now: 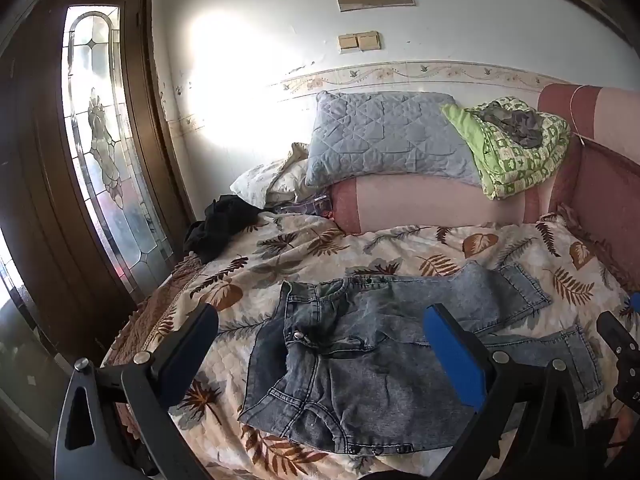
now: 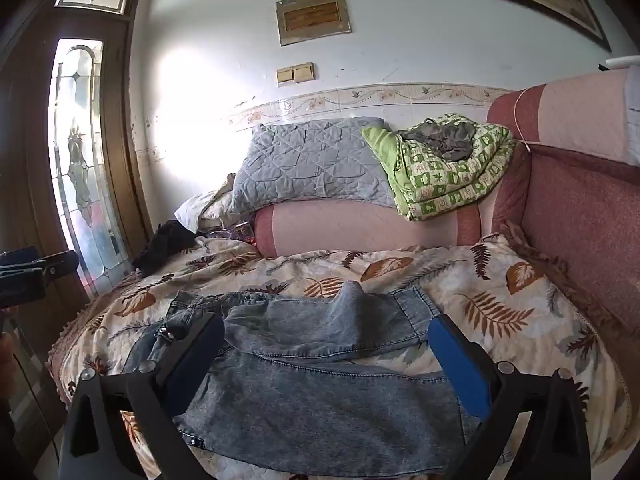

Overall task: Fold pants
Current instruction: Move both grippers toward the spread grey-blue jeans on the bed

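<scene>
The jeans (image 1: 360,364) are spread flat on the bedspread (image 1: 280,256), in the near half of the bed. In the left wrist view the waistband (image 1: 296,336) is turned to the left, with its metal button showing, and the two legs are stretched to the right, one lying behind the other with a strip of bedspread seen between their hems. In the right wrist view the same jeans (image 2: 320,380) are seen from the leg side; a raised crease is formed in the far leg (image 2: 352,308).

The left gripper (image 1: 320,356) is held above the waist of the jeans, its jaws wide apart and nothing caught between them. The right gripper (image 2: 326,364) is held above the legs, its jaws likewise spread wide and closed on nothing. Whether either gripper's fingers are touching the cloth cannot be told. The right gripper is also glimpsed at the right edge of the left wrist view.

Behind the jeans a pink bolster (image 1: 432,204) is laid across the bed. A grey pillow (image 1: 384,136) is propped on it against the wall, and a green quilt (image 1: 516,152) is bundled beside the pillow, with a grey garment (image 1: 516,124) on top. A black garment (image 1: 224,220) is heaped at the far left edge of the bed, near a wooden door (image 1: 104,152) with patterned glass.
</scene>
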`<control>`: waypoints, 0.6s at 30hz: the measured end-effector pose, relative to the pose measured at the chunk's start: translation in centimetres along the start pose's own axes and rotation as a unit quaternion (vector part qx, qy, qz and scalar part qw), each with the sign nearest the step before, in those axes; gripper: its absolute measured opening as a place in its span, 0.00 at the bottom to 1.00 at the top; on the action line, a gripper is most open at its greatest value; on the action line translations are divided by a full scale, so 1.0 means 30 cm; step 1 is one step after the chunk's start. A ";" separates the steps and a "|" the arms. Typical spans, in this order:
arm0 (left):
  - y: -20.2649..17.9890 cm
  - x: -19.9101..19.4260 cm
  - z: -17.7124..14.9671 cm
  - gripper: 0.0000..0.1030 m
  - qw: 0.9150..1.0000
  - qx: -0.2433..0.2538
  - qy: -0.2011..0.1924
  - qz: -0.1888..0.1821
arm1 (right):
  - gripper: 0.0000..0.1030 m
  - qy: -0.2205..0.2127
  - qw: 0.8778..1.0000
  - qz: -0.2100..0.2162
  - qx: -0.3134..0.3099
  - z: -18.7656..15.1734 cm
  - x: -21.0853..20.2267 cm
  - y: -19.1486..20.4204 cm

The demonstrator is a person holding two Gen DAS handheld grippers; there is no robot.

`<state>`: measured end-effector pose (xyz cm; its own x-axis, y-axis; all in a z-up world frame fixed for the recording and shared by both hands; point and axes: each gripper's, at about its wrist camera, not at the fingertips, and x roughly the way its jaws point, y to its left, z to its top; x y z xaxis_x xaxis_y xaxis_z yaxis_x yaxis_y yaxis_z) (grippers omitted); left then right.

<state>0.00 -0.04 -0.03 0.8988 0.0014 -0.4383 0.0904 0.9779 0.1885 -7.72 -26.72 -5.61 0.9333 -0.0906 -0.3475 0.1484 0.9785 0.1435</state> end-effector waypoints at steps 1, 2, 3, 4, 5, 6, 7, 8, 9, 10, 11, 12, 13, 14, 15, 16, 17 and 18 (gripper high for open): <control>-0.003 0.000 -0.001 0.99 1.000 0.002 0.003 0.000 | 1.00 -0.001 1.000 0.001 0.000 0.001 0.003 -0.001; -0.006 -0.002 -0.004 0.99 1.000 0.003 0.005 0.000 | 1.00 0.001 1.000 -0.006 -0.012 0.002 0.006 0.003; -0.010 -0.006 -0.006 0.99 1.000 0.004 0.006 -0.002 | 1.00 0.002 1.000 -0.007 -0.009 0.002 0.009 0.004; -0.001 0.034 -0.010 0.99 0.999 -0.002 0.032 -0.007 | 1.00 0.004 1.000 -0.007 -0.007 0.002 0.013 0.005; 0.020 0.057 -0.013 0.99 0.999 -0.015 0.040 -0.015 | 1.00 0.007 1.000 -0.008 -0.005 0.002 0.018 0.008; 0.024 0.051 -0.026 0.99 0.999 -0.024 0.032 -0.013 | 1.00 0.010 1.000 -0.010 -0.003 0.002 0.023 0.010; 0.032 0.058 -0.035 0.99 0.999 -0.027 0.034 -0.013 | 1.00 0.014 1.000 -0.012 0.001 0.002 0.029 -0.002; 0.018 0.074 -0.031 0.99 0.999 -0.021 0.042 -0.007 | 1.00 0.016 1.000 -0.011 0.005 0.002 0.034 -0.011; 0.013 0.074 -0.033 0.99 0.999 -0.018 0.043 -0.003 | 1.00 0.018 1.000 -0.012 0.011 0.002 0.031 -0.017; 0.013 0.079 -0.025 0.99 0.999 -0.016 0.049 0.000 | 1.00 0.021 1.000 -0.013 0.017 0.002 0.038 -0.028; 0.013 0.093 -0.033 0.99 0.998 -0.016 0.054 0.001 | 1.00 0.024 0.999 -0.013 0.022 0.003 0.039 -0.036; 0.012 0.102 -0.037 0.99 0.998 -0.015 0.058 0.003 | 1.00 0.026 0.999 -0.014 0.026 0.001 0.038 -0.037; 0.011 0.110 -0.041 0.99 0.998 -0.014 0.061 0.004 | 1.00 0.031 0.999 -0.019 0.034 -0.005 0.053 -0.036; 0.014 0.117 -0.042 0.99 0.998 -0.016 0.065 0.004 | 1.00 0.038 0.998 -0.021 0.039 -0.005 0.069 -0.048; 0.015 0.124 -0.045 0.99 0.998 -0.016 0.067 0.004 | 1.00 0.044 0.998 -0.021 0.044 -0.005 0.077 -0.053; 0.014 0.130 -0.047 0.99 0.997 -0.016 0.069 0.006 | 1.00 0.048 0.998 -0.020 0.047 -0.008 0.082 -0.058; 0.015 0.139 -0.045 0.99 0.997 -0.014 0.071 0.007 | 1.00 0.052 0.997 -0.020 0.051 -0.011 0.090 -0.064; 0.017 0.150 -0.050 0.99 0.997 -0.013 0.074 0.007 | 1.00 0.055 0.997 -0.022 0.054 -0.014 0.096 -0.068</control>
<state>3.43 0.77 -3.23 0.8266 0.0446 -0.5610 0.0647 0.9827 0.1734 -5.47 -28.91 -7.31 0.8845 -0.1070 -0.4540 0.2289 0.9477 0.2226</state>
